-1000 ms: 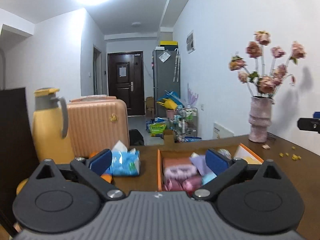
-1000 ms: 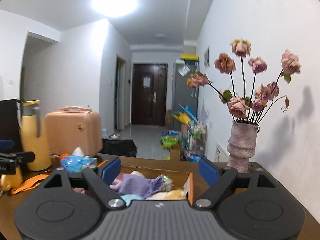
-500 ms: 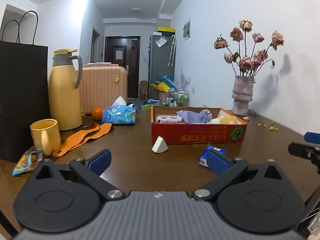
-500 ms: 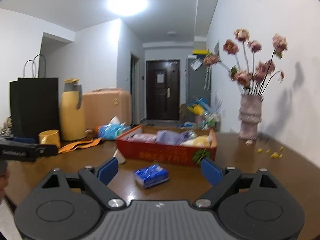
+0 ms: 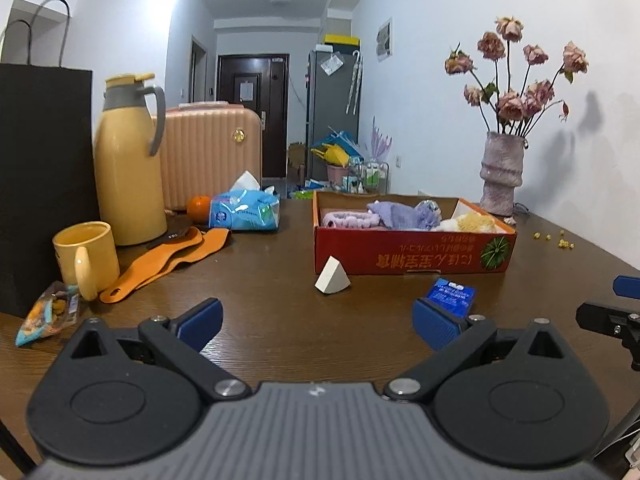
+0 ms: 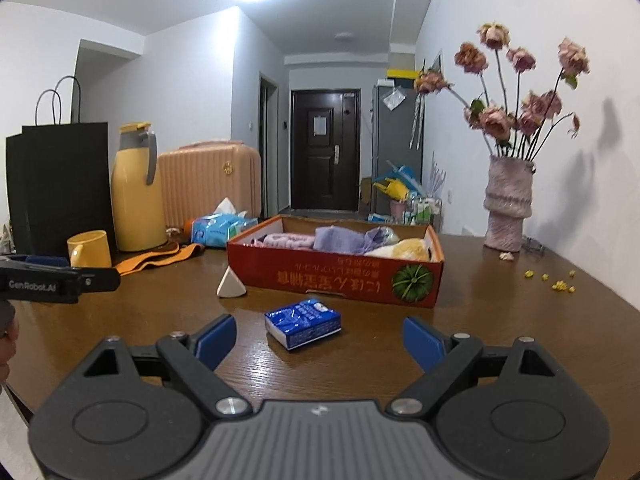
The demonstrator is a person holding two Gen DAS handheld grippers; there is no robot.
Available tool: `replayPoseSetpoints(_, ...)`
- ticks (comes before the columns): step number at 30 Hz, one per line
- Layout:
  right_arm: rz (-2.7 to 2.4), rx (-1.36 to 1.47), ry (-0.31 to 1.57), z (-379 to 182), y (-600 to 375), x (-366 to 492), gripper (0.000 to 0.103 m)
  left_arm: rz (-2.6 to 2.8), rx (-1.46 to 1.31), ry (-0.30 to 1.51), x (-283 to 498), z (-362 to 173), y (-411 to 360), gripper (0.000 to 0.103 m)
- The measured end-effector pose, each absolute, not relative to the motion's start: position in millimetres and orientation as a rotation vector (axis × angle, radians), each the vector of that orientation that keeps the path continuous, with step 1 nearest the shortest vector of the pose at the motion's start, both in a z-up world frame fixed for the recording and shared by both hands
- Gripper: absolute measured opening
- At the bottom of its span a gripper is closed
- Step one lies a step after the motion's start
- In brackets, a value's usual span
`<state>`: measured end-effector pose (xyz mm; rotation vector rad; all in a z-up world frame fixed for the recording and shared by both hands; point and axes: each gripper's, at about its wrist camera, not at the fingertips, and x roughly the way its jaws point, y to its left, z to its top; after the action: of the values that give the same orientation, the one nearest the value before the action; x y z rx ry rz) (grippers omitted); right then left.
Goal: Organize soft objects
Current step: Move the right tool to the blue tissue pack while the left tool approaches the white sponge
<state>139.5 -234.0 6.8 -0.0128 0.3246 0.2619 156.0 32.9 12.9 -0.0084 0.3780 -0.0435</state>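
Jaws of right gripper (image 6: 319, 338) and left gripper (image 5: 318, 322) wide apart, empty, low over bench (image 6: 500, 320); blue tissue pack (image 6: 303, 322) flat between right pads, before red box (image 6: 336, 278) of soft items.

Left gripper (image 5: 318, 322): matte black housing, ribbed grey centre panel with a small pale logo, two round black discs at the sides, triangular cut-outs in the black linkage arms, silver pivot screws. Fingers (image 5: 200, 318) tipped with blue ribbed pads. Right gripper (image 6: 318, 338): same build, black body, grey ribbed centre, silver screws, blue pads on the fingers (image 6: 216, 338). In the right wrist view the other gripper shows side-on at the left edge as a black bar with white "GenRobot.AI" lettering and a blue pad on top. A bit of a hand (image 6: 6, 344) shows at that edge; no sleeve visible.
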Motion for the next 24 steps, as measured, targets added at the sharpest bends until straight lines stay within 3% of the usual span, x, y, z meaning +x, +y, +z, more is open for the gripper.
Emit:
replayPoseSetpoints(8, 0.284, 0.02, 0.422, -11, -220, 193, 0.09, -0.054, 0.017, 0.452, 212, -6, 35, 0.102)
replayPoseSetpoints(16, 0.325, 0.032, 0.536, -36, -189, 249, 0.089, -0.14, 0.057, 0.58, 293, -26, 34, 0.086)
replayPoseSetpoints(22, 0.302, 0.018, 0.57, -44, -175, 286, 0.089, -0.176, 0.099, 0.601, 341, -38, 28, 0.085)
replayPoseSetpoints(24, 0.296, 0.009, 0.583, -47, -172, 297, 0.088, -0.178, 0.117, 0.619, 356, -42, 25, 0.08)
